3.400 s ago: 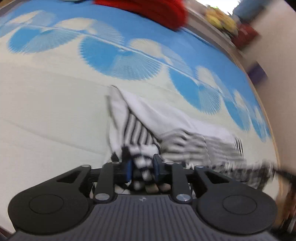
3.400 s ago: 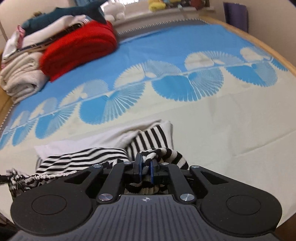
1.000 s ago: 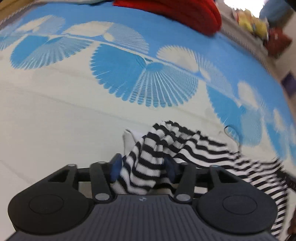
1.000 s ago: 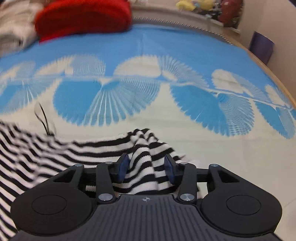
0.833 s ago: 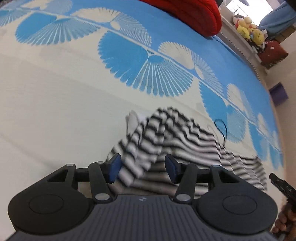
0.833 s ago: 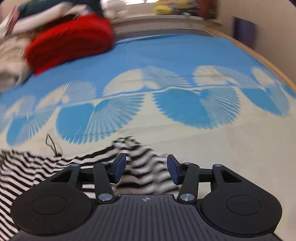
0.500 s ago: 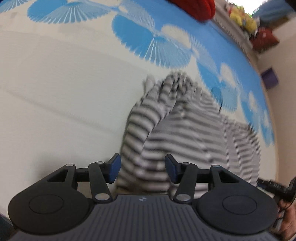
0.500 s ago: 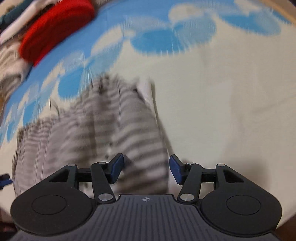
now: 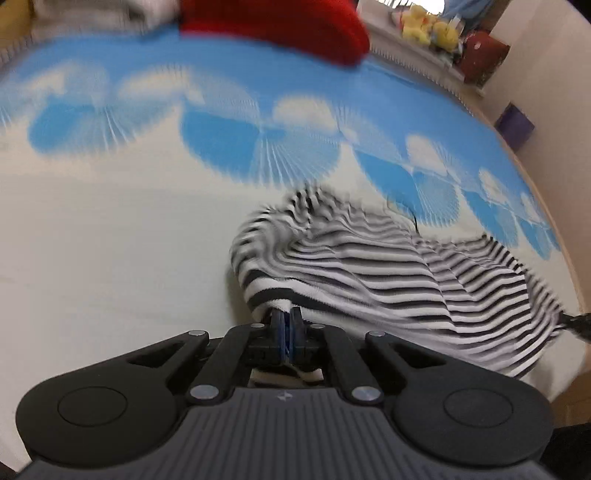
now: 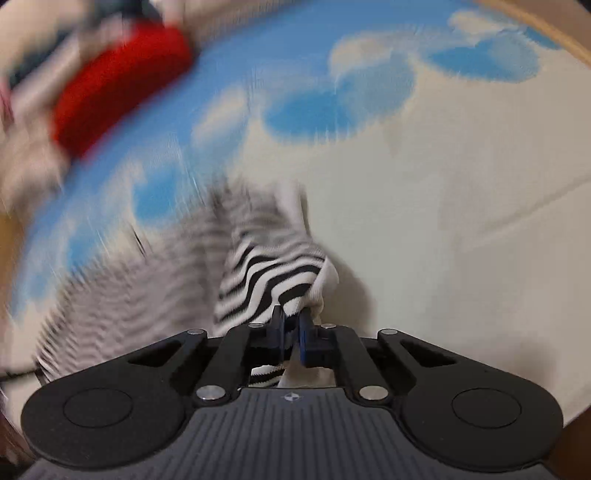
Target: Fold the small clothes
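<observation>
The black-and-white striped garment (image 9: 369, 273) lies bunched on the cream part of the blue-and-cream patterned cloth (image 9: 110, 240), well short of the red folded cloth (image 9: 288, 22) at the far edge. The left tool (image 9: 285, 325) is clamped on the garment's near hem, and the right tool (image 10: 291, 325) is clamped on another edge of it (image 10: 266, 280). No containers are in view.
</observation>
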`<state>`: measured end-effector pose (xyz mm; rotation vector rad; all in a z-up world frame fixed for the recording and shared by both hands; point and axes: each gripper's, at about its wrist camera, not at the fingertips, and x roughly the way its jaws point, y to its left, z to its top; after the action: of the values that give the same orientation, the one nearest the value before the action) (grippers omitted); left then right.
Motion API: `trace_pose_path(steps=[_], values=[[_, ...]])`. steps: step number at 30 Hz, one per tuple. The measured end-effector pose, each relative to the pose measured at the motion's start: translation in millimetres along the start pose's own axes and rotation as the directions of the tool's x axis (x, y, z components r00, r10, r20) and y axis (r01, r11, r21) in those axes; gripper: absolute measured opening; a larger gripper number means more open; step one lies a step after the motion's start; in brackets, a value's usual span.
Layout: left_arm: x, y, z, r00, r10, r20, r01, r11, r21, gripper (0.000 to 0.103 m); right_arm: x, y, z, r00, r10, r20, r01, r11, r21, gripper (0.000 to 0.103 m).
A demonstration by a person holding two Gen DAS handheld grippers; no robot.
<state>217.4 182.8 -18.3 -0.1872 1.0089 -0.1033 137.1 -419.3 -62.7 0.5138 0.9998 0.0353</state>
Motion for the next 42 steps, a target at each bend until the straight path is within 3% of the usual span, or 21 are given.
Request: trace_pose_path(steps=[2, 4, 5, 7, 9, 10, 11, 13, 16, 20, 26, 32, 36, 38, 39, 42], values=[[9.1, -0.3, -9.3, 0.995, 0.056, -0.088, -0.051, 0.997, 0.053, 0.002, -9.6, 3.3, 2.0, 0.999, -0.029, 0.027, 0.030, 0.997, -0.064, 0.006], [34.3, 0.7, -24.7, 0.959, 0.119, -0.258, -0.099, 0.991, 0.089, 0.001, 2.9, 3.1, -5.4, 0.993, -0.110, -0.053, 0.101, 0.985, -0.140, 0.006], [43.7, -1.5, -31.1, 0.937, 0.160, -0.309, -0.124, 0.983, 0.132, 0.001, 15.3, -1.8, -11.4, 0.979, -0.160, -0.130, 0.141, 0.979, -0.145, 0.006], [49.9, -4.2, -34.9, 0.925, 0.165, -0.342, -0.121, 0.982, 0.145, 0.002, 36.8, -8.6, -22.0, 0.939, -0.231, -0.254, 0.196, 0.968, -0.158, 0.005], [43.1, -5.6, -28.3, 0.942, 0.148, -0.300, -0.118, 0.986, 0.118, 0.006, 43.1, -6.3, -26.4, 0.926, -0.258, -0.277, 0.211, 0.959, -0.188, 0.006], [38.2, -5.8, -24.1, 0.955, 0.140, -0.260, -0.117, 0.988, 0.102, 0.014, 41.5, -3.4, -24.6, 0.932, -0.257, -0.257, 0.213, 0.959, -0.190, 0.008], [31.5, -2.8, -20.0, 0.967, 0.127, -0.220, -0.113, 0.991, 0.075, 0.030, 37.4, 0.3, -21.9, 0.940, -0.262, -0.219, 0.222, 0.956, -0.192, 0.009], [20.5, 3.1, -11.5, 0.986, 0.086, -0.140, -0.089, 0.996, -0.014, 0.040, 23.7, 10.4, -14.1, 0.954, -0.285, -0.087, 0.262, 0.941, -0.216, 0.018], [20.4, -1.1, 2.0, 0.996, 0.055, -0.067, -0.062, 0.993, -0.104, 0.040, 11.9, 18.9, -7.4, 0.959, -0.273, 0.078, 0.284, 0.927, -0.245, 0.031], [36.4, -8.6, 7.9, 0.998, 0.058, -0.024, -0.061, 0.990, -0.129, 0.040, 17.5, 27.7, -6.0, 0.966, -0.197, 0.167, 0.237, 0.933, -0.272, 0.033], [64.1, -19.6, 24.5, 0.998, 0.042, 0.038, -0.034, 0.985, -0.171, 0.040, 56.4, 54.9, 2.4, 0.967, -0.165, 0.194, 0.219, 0.927, -0.304, 0.035], [92.2, -35.9, 45.7, 0.997, 0.056, 0.050, -0.050, 0.992, -0.119, 0.044, 96.9, 72.3, 21.8, 0.970, -0.170, 0.173, 0.219, 0.922, -0.319, 0.036], [111.9, -37.9, 54.6, 0.999, 0.048, 0.020, -0.046, 0.993, -0.105, 0.044, 122.0, 75.5, 31.1, 0.977, -0.179, 0.116, 0.209, 0.916, -0.343, 0.035], [120.1, -40.0, 57.1, 0.999, 0.050, -0.001, -0.050, 0.996, -0.078, 0.004, 131.4, 76.0, 35.4, 0.982, -0.173, 0.078, 0.189, 0.917, -0.350, 0.006], [121.0, -41.6, 58.6, 0.999, 0.053, 0.008, -0.052, 0.997, -0.064, 0.003, 133.6, 76.7, 38.3, 0.985, -0.158, 0.070, 0.172, 0.923, -0.343, 0.001], [103.9, -48.2, 68.3, 0.979, 0.109, 0.172, -0.106, 0.994, -0.025, 0.003, 117.9, 76.9, 53.8, 0.965, -0.144, 0.220, 0.201, 0.942, -0.268, 0.000]])
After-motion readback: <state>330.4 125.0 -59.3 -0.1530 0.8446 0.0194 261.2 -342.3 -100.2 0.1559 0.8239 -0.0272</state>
